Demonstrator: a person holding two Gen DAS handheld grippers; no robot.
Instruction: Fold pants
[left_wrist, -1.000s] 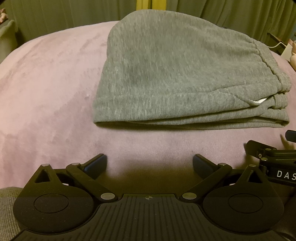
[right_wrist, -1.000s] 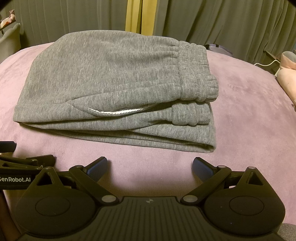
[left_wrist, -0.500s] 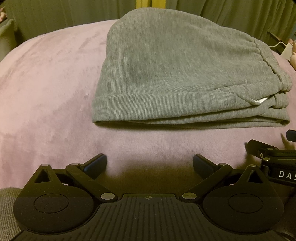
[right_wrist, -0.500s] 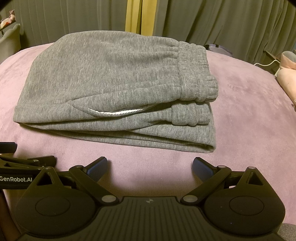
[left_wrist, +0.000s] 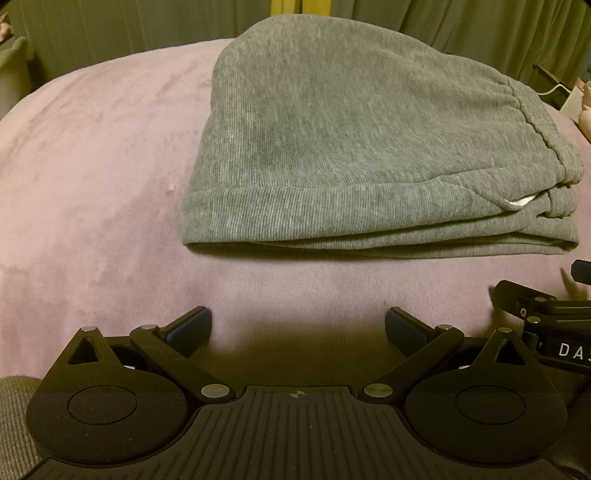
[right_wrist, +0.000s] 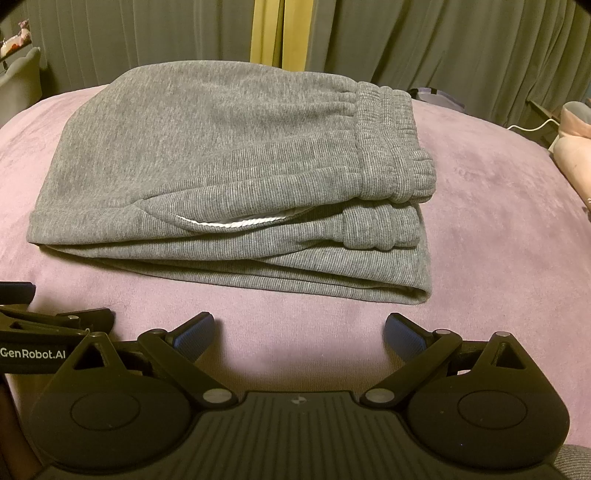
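Left wrist view: my left gripper (left_wrist: 298, 325) jaws spread wide, nothing between them, low over the purple blanket (left_wrist: 92, 177). Grey pants (left_wrist: 362, 147) lie folded into a compact stack on the blanket, ahead of me and a bit right, not touching my fingers. Waistband end points right, folded edge toward me. My right gripper's (left_wrist: 546, 306) side shows at right edge, near the stack's corner. Right wrist view: right gripper (right_wrist: 299, 328) jaws also wide apart, empty, just short of the pants (right_wrist: 221, 155). Elastic waistband (right_wrist: 391, 144) on right side, white pocket lining (right_wrist: 236, 221) peeking out. Green curtain (right_wrist: 424, 40) behind. Left gripper (right_wrist: 55, 325) visible at left edge.
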